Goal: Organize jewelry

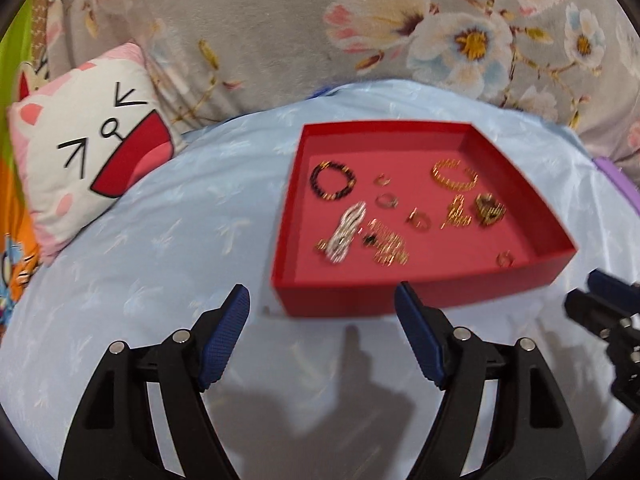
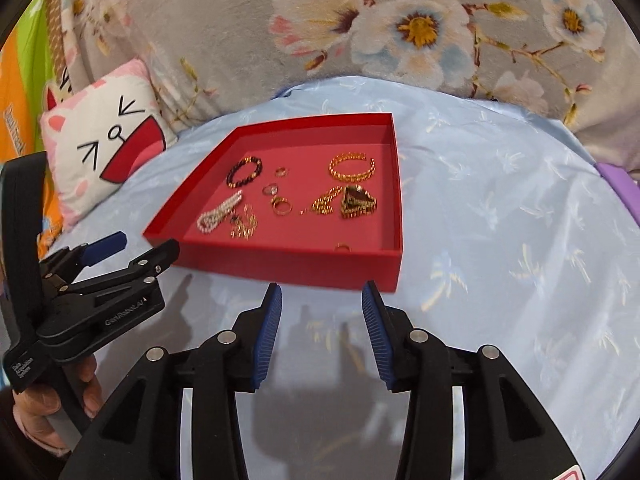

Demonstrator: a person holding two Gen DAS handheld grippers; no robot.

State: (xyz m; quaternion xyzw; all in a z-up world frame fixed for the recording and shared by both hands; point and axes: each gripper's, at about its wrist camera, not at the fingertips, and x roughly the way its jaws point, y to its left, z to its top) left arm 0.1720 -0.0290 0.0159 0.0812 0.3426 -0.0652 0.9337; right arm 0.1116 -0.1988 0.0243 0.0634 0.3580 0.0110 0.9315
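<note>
A shallow red tray (image 1: 344, 300) (image 2: 296, 264) rests on a light blue quilt and holds several pieces of jewelry. Inside lie a dark beaded bracelet (image 1: 333, 181) (image 2: 245, 171), a gold bangle (image 1: 454, 175) (image 2: 352, 167), a pearl strand (image 1: 345, 234) (image 2: 218, 213), gold chains (image 1: 389, 245) (image 2: 245, 224), small rings (image 1: 419, 219) (image 2: 281, 205) and a dark gold-trimmed piece (image 1: 489, 209) (image 2: 358, 201). My left gripper (image 1: 322, 302) (image 2: 134, 246) stands open just short of the tray's near wall, nothing between its fingers. My right gripper (image 2: 322, 294) is open too, empty, at the same wall's right part.
A cat-face cushion (image 1: 86, 152) (image 2: 106, 140) leans at the back left. A grey floral blanket (image 1: 280, 32) rises behind the quilt (image 2: 500, 240). A purple strip (image 2: 622, 184) shows at the right edge. A hand (image 2: 86, 392) holds the left gripper's handle.
</note>
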